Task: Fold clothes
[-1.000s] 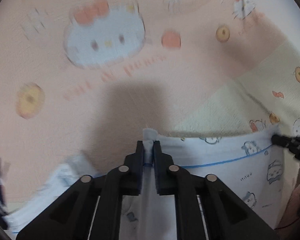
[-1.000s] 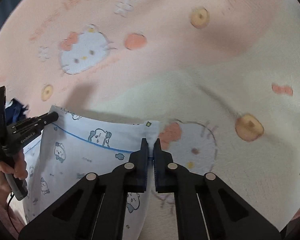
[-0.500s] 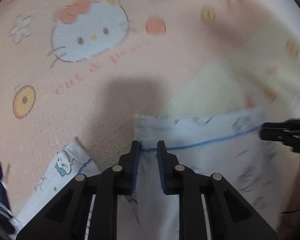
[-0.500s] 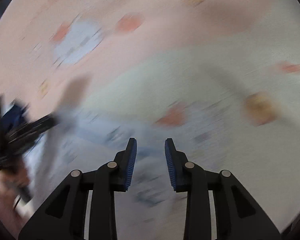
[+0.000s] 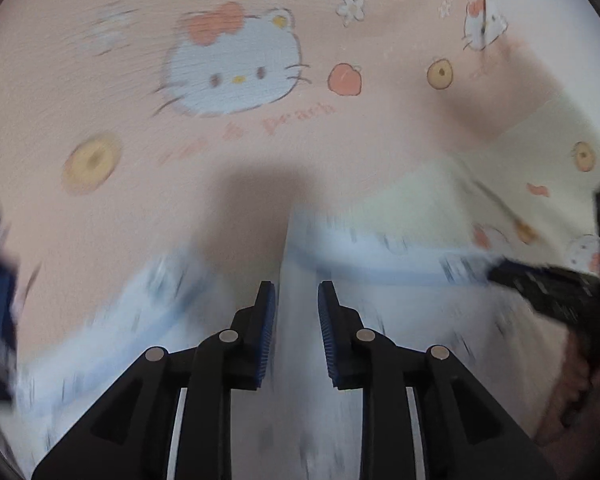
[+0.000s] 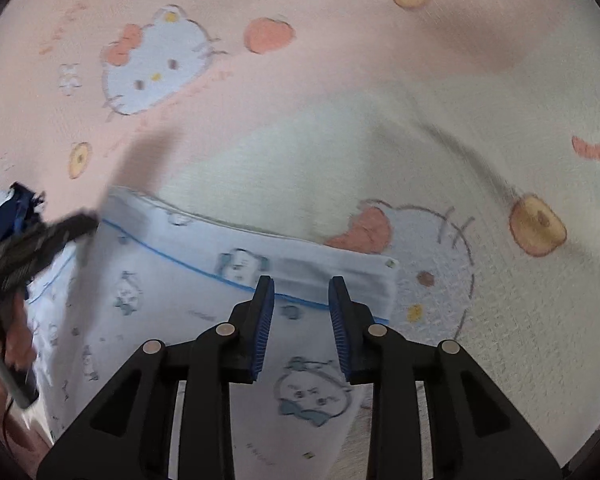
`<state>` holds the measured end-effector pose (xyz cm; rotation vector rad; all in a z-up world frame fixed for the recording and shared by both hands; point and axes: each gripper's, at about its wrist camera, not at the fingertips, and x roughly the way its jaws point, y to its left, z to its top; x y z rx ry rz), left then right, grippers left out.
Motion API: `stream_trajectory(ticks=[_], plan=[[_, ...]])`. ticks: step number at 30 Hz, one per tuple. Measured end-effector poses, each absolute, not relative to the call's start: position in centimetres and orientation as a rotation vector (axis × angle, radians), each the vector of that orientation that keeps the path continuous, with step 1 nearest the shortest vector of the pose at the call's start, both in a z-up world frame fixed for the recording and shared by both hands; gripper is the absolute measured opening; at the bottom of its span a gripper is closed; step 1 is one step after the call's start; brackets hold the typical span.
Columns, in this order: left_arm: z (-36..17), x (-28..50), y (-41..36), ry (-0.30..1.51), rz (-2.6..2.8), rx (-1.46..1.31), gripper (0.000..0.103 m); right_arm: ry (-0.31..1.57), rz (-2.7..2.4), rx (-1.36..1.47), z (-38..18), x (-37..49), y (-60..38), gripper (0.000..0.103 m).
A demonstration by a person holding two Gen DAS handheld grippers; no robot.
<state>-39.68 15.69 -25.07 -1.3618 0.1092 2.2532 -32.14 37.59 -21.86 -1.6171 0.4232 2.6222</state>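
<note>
Now that both corners have been let go, the white printed garment (image 6: 188,320) lies flat on the pink and cream cartoon blanket (image 6: 340,80), its blue-lined folded edge across the cream patch. A second ago each gripper pinched a corner of that edge. The right gripper (image 6: 301,312) has opened to a narrow gap and hangs over the cloth, holding nothing. The left gripper (image 5: 296,316) has just been opening too, cloth beneath its jaws but not clamped. This fold looks laid down; another likely remains.

Both wrist views look steeply down, close over one white garment (image 6: 172,320).
</note>
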Motion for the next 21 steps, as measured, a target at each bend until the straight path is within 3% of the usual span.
stream_trajectory(ticks=[4, 10, 15, 21], plan=[[-25.0, -32.4, 11.9, 0.085, 2.233, -1.491, 0.024, 0.563, 2.676, -1.694, -20.6, -28.7, 34.9, 0.029], [-26.8, -24.1, 6.8, -0.059, 2.222, -1.669, 0.024, 0.603, 2.782, -1.961, -19.7, -19.3, 25.4, 0.033], [-30.0, -20.0, 3.5, -0.206, 2.221, -1.780, 0.024, 0.281, 2.665, -2.110, -23.1, -14.8, 21.4, 0.033], [-29.7, -17.9, 2.5, -0.141, 2.276, -1.788, 0.024, -0.133, 2.617, -1.977, -23.9, -11.3, 22.3, 0.031]])
